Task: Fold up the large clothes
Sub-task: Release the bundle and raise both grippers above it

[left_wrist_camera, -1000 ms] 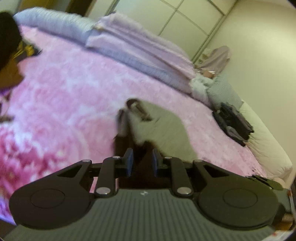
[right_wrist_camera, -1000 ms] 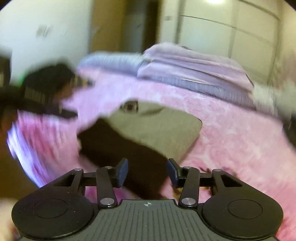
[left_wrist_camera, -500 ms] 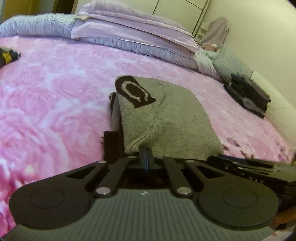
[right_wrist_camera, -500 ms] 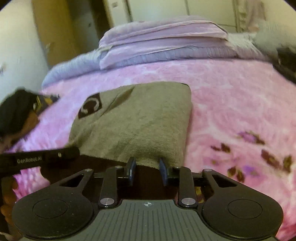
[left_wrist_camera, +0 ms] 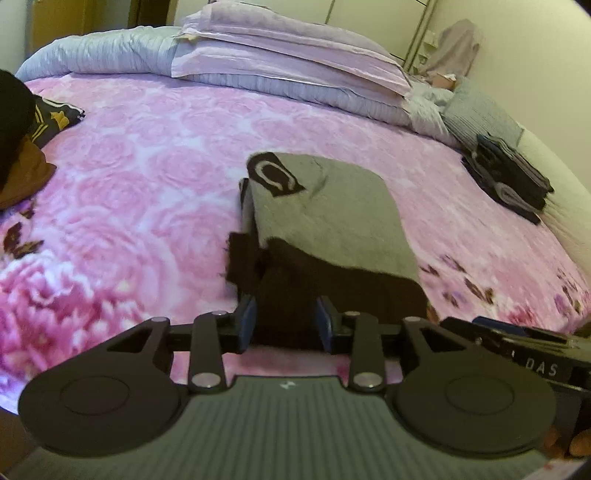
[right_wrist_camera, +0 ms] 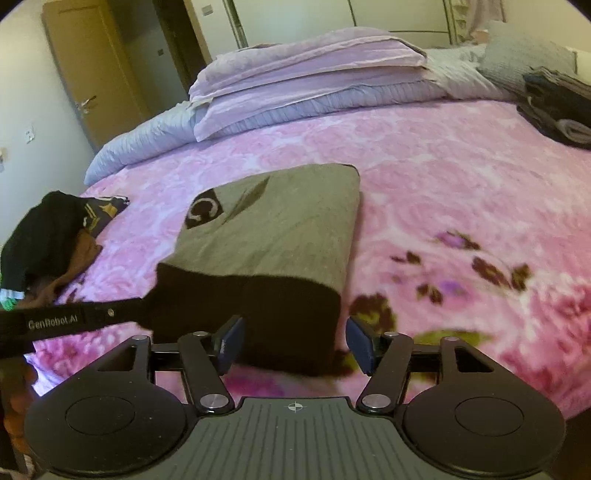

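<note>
Grey folded garment [right_wrist_camera: 280, 236] lies flat, its dark hem between both grippers' parted jaws.

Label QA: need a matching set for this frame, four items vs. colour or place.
Items:
1. folded garment
2. blanket
3. dark folded stack
4. stacked quilts

Descriptions:
A. pink, rose pattern
B. lilac, head of the bed
C. grey with a black hem, middle of the bed
D. far right edge of the bed

Pairs: 1-C, 2-A, 3-D, 4-B

Pink floral bed [left_wrist_camera: 155, 155], lilac pillows [right_wrist_camera: 314, 66], perhaps wardrobe doors [right_wrist_camera: 399, 14]
</note>
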Demonstrator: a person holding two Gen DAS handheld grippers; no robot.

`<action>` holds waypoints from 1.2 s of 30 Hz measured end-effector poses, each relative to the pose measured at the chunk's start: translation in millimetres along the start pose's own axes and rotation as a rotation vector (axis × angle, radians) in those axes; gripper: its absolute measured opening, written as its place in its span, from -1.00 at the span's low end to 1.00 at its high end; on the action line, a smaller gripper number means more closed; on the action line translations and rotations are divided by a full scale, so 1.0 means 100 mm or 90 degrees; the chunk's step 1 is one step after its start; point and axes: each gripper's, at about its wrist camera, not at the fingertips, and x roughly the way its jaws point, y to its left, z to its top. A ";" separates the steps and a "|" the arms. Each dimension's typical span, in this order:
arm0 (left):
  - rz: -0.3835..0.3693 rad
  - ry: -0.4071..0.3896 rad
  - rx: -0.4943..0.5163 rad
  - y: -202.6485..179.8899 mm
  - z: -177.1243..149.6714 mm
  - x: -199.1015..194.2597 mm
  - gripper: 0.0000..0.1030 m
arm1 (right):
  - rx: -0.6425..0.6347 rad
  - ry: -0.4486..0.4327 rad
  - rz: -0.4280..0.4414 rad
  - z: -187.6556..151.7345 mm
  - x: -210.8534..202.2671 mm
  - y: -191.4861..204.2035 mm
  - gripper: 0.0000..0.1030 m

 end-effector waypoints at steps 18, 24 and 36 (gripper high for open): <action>-0.015 -0.027 0.067 -0.34 -0.33 -0.65 -0.19 | -0.020 -0.054 -0.021 -0.23 -0.71 0.22 0.23; -0.017 -0.035 0.074 -0.36 -0.34 -0.72 -0.18 | -0.022 -0.064 -0.021 -0.26 -0.80 0.21 0.24; -0.054 -0.019 0.021 -0.22 -0.33 -0.56 0.10 | -0.014 -0.061 -0.020 -0.22 -0.75 0.14 0.24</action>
